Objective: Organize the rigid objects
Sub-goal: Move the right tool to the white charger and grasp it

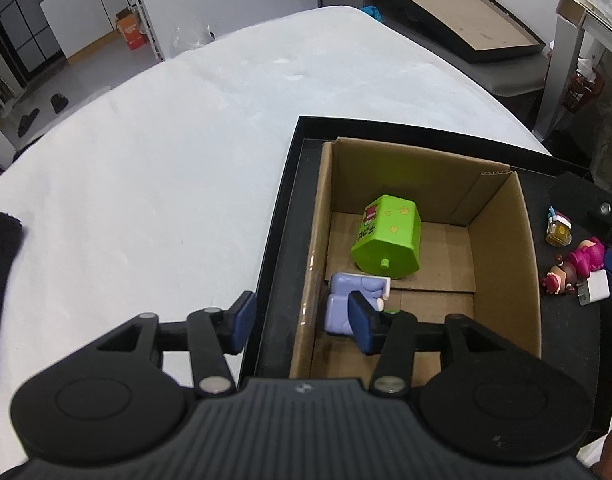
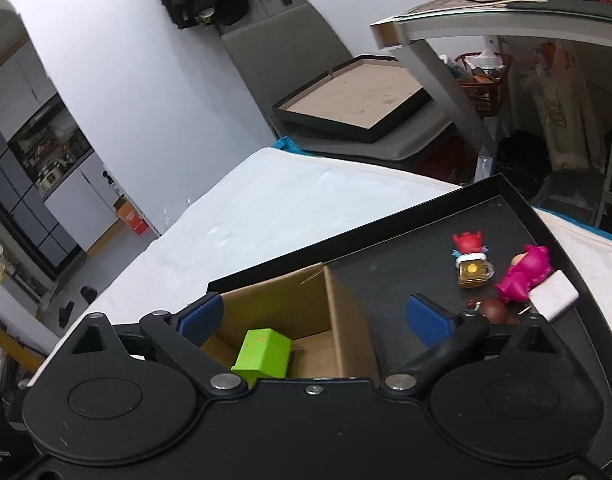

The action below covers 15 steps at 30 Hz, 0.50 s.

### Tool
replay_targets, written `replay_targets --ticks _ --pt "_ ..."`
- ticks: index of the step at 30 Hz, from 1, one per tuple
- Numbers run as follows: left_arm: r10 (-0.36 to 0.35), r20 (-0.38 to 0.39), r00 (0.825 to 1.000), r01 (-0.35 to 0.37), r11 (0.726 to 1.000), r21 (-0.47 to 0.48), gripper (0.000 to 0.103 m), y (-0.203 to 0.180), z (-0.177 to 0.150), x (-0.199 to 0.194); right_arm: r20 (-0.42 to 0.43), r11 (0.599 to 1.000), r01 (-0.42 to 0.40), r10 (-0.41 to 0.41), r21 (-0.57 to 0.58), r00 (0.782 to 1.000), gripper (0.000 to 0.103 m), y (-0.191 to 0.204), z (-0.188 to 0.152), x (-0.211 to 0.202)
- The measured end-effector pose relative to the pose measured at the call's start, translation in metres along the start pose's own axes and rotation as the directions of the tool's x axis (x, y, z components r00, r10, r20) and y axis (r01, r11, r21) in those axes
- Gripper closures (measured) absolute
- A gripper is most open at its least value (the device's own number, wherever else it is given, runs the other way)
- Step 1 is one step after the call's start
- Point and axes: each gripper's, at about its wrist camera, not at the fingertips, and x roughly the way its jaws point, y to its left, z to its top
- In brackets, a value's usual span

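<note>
Left wrist view shows the left gripper (image 1: 304,320) partly open and empty, its blue pads astride the near left wall of the cardboard box (image 1: 501,248) – inside lie a green toy block (image 1: 387,240) and a lilac toy (image 1: 339,300), the lilac one just beside the right pad. Right wrist view has the right gripper (image 2: 315,316) wide open over the box, holding nothing, while a pink figurine (image 2: 523,274), a red-capped amber bottle (image 2: 471,264) and a white block (image 2: 553,296) sit on the black tray (image 2: 385,272) – well apart from the box
</note>
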Motion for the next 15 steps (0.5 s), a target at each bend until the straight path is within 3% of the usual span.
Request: replay_targets --ticks 15 --pt "0.130 0.032 0.991 -0.132 0.988 0.073 0.038 -0.024 0.003 -0.013 -0.061 0.999 -0.002 0.005 0.044 0.998 0.000 -0.032 0.011 -0.002"
